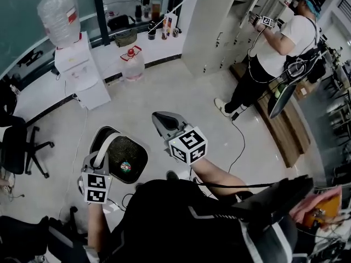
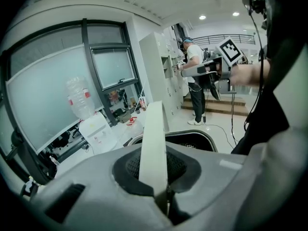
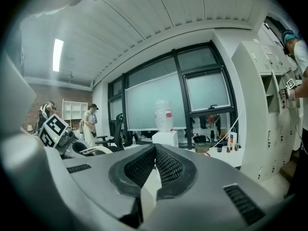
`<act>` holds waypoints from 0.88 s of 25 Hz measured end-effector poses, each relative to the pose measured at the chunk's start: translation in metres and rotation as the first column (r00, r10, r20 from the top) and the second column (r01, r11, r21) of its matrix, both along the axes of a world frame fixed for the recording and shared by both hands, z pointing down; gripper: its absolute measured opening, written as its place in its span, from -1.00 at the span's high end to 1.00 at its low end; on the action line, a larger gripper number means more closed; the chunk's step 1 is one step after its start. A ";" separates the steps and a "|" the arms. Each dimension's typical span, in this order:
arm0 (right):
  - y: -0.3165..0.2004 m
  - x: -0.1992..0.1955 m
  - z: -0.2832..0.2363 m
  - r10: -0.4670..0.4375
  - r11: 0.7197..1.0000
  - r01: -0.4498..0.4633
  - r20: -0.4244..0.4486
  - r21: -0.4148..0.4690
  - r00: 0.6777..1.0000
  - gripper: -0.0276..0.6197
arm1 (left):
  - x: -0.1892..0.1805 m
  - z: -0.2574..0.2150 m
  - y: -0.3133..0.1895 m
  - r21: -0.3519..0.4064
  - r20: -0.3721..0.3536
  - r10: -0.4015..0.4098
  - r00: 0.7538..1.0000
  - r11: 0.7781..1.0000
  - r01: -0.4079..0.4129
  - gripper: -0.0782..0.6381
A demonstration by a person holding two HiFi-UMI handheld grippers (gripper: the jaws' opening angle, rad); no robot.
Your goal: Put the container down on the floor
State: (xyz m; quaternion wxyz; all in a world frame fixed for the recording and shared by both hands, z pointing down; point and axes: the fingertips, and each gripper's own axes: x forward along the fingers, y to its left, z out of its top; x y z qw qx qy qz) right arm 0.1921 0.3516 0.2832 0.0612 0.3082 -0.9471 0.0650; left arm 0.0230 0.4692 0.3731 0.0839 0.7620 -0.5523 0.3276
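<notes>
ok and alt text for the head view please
Seen from above, the left hand-held gripper holds a black container by its white handle, while the right hand-held gripper is shut and empty beside it. On the pale floor beyond stand a water dispenser and another person at white lockers.

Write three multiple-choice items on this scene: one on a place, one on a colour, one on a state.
1. Where is the smaller water jug? A on a desk; B on the floor beside the dispenser; C on a chair.
2. The handle is: A white; B red; C green.
3. The right gripper is: A open; B shut on the handle; C shut, empty.

B: it stands on the floor.
A: the strip in the left gripper is white.
C: the pads meet with nothing between.
</notes>
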 end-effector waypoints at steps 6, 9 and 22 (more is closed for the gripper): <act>0.007 -0.010 -0.001 0.007 1.000 -0.007 -0.005 -0.001 1.000 0.89 | -0.007 -0.002 0.000 0.004 0.019 0.053 0.998 0.999 -0.053 0.73; 0.012 -0.019 0.000 0.008 1.000 -0.008 -0.008 0.002 1.000 0.89 | -0.014 0.000 0.002 0.007 0.020 0.078 0.997 0.997 -0.078 0.73; 0.052 -0.047 0.006 -0.019 1.000 0.019 -0.041 0.021 0.999 0.89 | -0.032 0.009 0.016 -0.002 0.051 0.189 0.981 0.982 -0.190 0.73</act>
